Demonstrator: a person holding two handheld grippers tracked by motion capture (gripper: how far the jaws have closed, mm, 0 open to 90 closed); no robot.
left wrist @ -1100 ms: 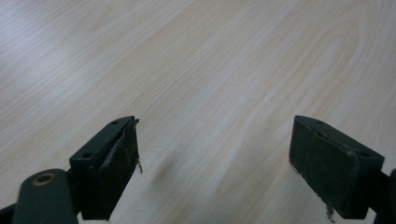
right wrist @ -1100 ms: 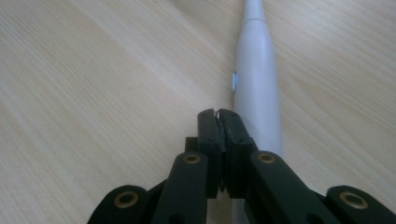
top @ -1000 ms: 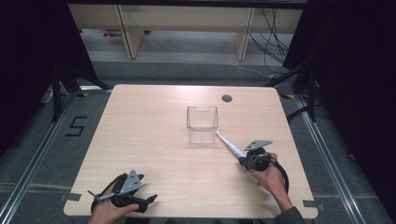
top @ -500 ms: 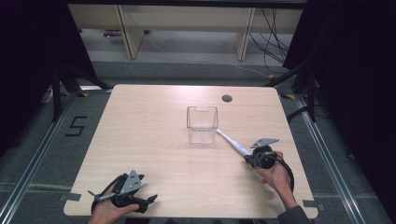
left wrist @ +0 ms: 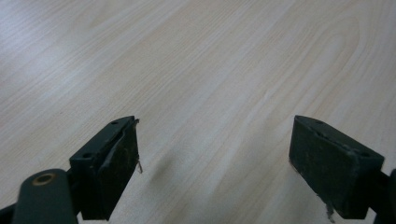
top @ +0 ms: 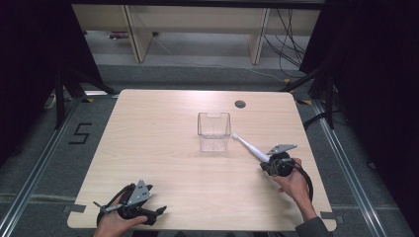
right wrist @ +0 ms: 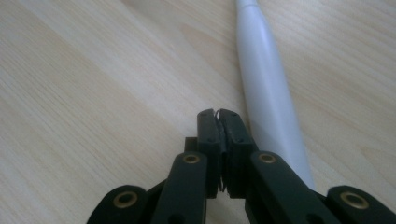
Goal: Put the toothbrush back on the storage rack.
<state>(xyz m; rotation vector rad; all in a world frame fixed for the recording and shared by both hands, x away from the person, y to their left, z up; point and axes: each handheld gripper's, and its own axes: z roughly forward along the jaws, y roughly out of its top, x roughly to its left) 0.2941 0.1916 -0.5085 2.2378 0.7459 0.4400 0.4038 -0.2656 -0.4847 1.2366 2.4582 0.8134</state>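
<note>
— Where the right gripper meets the white toothbrush, what can you make out?
— Its jaws are pressed together, empty; the handle lies just beside them, its lower end hidden under the gripper. The far tip, near the clear plastic box, is too small to read, perhaps bristles.
— And the left gripper?
— Spread wide over bare wood at the near edge, well apart.
— The surroundings?
— Pale wooden table with a dark grommet, grey floor, black curtains, shelving behind.
</note>
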